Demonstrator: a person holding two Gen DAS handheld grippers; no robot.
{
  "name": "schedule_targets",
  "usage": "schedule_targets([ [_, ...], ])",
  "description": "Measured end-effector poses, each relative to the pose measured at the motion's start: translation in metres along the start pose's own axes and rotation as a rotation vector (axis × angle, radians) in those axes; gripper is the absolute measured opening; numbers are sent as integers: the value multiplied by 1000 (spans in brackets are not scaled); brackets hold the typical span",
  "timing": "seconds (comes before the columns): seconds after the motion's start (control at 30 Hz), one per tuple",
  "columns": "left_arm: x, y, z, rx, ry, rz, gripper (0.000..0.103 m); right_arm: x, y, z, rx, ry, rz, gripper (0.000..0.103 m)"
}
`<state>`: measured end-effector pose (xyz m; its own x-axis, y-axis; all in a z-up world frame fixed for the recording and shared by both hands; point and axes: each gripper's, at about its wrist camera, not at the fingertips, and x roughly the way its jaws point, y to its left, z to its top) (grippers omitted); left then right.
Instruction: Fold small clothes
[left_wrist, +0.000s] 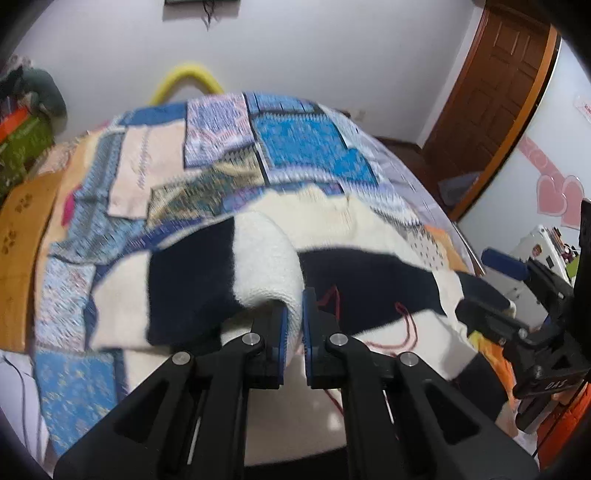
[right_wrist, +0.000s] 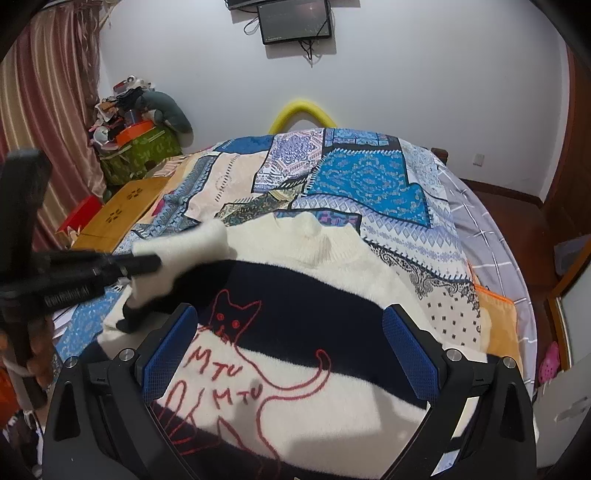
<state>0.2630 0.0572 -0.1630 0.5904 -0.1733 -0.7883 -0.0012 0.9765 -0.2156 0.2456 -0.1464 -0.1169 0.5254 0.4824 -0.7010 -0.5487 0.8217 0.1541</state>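
Observation:
A small white and navy striped sweater (right_wrist: 332, 317) with a red cat outline and "MTU" letters lies front up on the patchwork bedspread (right_wrist: 369, 177). My left gripper (left_wrist: 294, 314) is shut on the sweater's left sleeve (left_wrist: 266, 258) and holds it lifted, folded over toward the body. In the right wrist view the left gripper (right_wrist: 147, 264) shows at the left, pinching the white sleeve (right_wrist: 184, 243). My right gripper (right_wrist: 291, 332) is open and empty, low over the sweater's chest. It also shows at the right edge of the left wrist view (left_wrist: 480, 306).
A wooden tray table (right_wrist: 122, 210) and a green storage box (right_wrist: 144, 151) piled with clutter stand left of the bed. A yellow foam arch (right_wrist: 301, 110) is at the bed's far end. An orange cloth (right_wrist: 495, 325) lies right of the sweater. A door (left_wrist: 495, 85) is at the right.

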Motion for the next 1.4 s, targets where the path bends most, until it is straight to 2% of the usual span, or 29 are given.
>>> schedule_targets([
  [0.17,11,-9,-10,27,47,9,6,3,4,-2,1,19,11,100],
  [0.27,11,-12,-14,48,74,15,12,7,10,-3,-8,32,22,100],
  [0.37,5,-8,-15,40,71,23,25,8,19,-2,-24,37,27,100],
  [0.43,-5,-1,-14,27,52,37,41,10,25,-1,-37,37,34,100],
  [0.53,-24,15,-14,-1,6,61,52,12,36,3,-57,41,46,100],
  [0.67,-42,39,-13,-25,-24,113,54,21,50,8,-89,58,53,99],
  [0.77,-52,64,-19,-34,-38,184,60,31,62,11,-115,81,65,99],
  [0.9,-54,96,-31,-55,-12,240,61,46,82,14,-163,118,80,99],
  [1.03,-47,126,-44,-109,29,247,61,60,101,15,-226,150,89,97],
  [1.13,-38,142,-53,-146,60,235,61,74,117,15,-271,181,100,90],
  [1.4,-9,149,-69,-149,130,212,61,108,141,10,-363,250,99,80],
])
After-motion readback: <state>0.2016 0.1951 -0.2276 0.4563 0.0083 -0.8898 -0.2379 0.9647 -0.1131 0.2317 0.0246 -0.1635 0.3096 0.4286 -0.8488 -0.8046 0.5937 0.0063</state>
